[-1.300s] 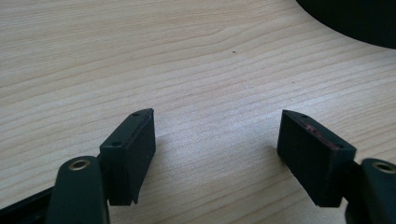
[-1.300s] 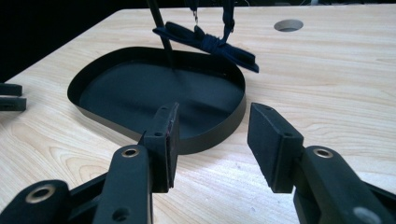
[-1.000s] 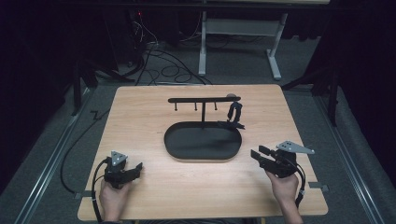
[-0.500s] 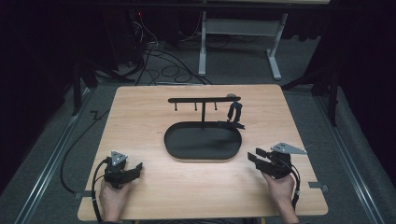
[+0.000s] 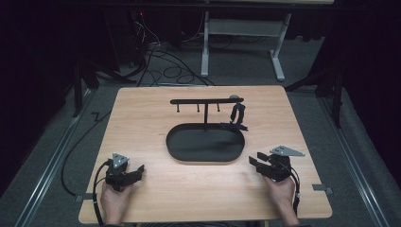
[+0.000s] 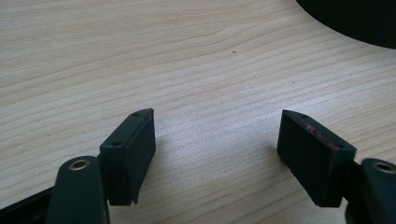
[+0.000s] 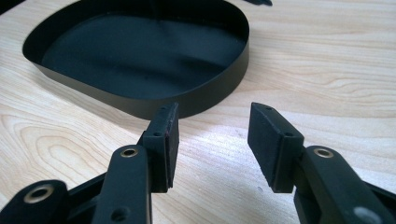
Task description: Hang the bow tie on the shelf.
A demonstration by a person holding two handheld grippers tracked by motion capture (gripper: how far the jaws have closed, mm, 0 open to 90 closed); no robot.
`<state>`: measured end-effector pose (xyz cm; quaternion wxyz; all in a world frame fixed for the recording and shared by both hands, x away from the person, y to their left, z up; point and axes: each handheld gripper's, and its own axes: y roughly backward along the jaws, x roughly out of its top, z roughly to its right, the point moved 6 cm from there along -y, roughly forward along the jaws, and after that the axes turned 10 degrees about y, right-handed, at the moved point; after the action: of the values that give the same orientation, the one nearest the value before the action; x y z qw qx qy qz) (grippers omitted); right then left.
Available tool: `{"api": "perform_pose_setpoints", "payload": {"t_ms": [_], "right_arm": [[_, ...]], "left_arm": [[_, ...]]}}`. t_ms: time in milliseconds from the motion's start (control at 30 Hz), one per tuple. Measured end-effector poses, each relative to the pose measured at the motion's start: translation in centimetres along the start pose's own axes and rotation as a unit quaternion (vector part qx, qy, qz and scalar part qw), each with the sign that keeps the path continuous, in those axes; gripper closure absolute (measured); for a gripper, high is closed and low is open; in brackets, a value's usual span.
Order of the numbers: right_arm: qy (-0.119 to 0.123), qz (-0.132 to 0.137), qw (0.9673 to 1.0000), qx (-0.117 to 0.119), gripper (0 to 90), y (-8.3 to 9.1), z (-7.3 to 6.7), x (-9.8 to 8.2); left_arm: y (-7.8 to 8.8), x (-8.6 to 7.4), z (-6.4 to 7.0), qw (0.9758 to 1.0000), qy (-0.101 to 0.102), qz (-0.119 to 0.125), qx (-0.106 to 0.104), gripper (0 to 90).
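Where the near edge of the wooden table (image 5: 208,203) meets the bottom of the high view: two forearms entering, one hand-held gripper each. Left gripper (image 5: 135,172), near the table's left front corner, low over bare wood, jaws standing well apart with nothing between them; same gap confirmed in the left gripper view (image 6: 217,140), pads (image 6: 133,149) just above the grain, edge of the black tray (image 6: 355,21) at the upper right corner. Right gripper (image 5: 257,163), near the right front, grey three-cornered plate on top, jaws likewise spread and empty, aimed toward the tray; in the right gripper view (image 7: 212,135), pads (image 7: 271,144) close to the tabletop and just short of the tray's near wall, apart from it. Cables trailing from both grippers back toward the front edge.

Mid-table: shallow oval black tray (image 5: 175,146), interior apparently empty, lying between and beyond the two grippers. Rising from its far side: thin black post carrying a horizontal bar (image 5: 189,101) with short pegs hanging beneath. At the bar's right end: small dark object (image 5: 237,113) hanging down to just above the tray's far right rim; shape too small to identify.

Beyond the table: grey floor, loose cables (image 5: 161,61), legs of a white frame (image 5: 204,52).
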<state>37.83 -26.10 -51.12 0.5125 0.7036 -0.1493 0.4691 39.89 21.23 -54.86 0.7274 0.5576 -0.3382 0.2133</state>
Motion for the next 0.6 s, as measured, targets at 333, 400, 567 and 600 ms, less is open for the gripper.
{"api": "perform_pose_setpoints", "payload": {"t_ms": [333, 400, 567, 600], "right_arm": [[0.012, -0.026, 0.9995, -0.015, 53.2, -1.2, 0.2, -1.0], [0.011, -0.03, 0.9993, -0.018, 52.4, -1.5, 0.2, -1.2], [0.024, -0.044, 0.9984, -0.027, 51.5, -2.1, 0.1, -1.4], [0.028, -0.046, 0.9982, -0.028, 51.3, -2.3, 0.1, -1.4]], "left_arm": [[0.0, 0.0, 0.0, 1.0, 0.0, 0.0, 0.0, 28.4], [0.0, 0.0, 0.0, 1.0, 0.0, 0.0, 0.0, 28.4], [0.0, 0.0, 0.0, 1.0, 0.0, 0.0, 0.0, 28.4], [0.0, 0.0, 0.0, 1.0, 0.0, 0.0, 0.0, 28.4]]}}
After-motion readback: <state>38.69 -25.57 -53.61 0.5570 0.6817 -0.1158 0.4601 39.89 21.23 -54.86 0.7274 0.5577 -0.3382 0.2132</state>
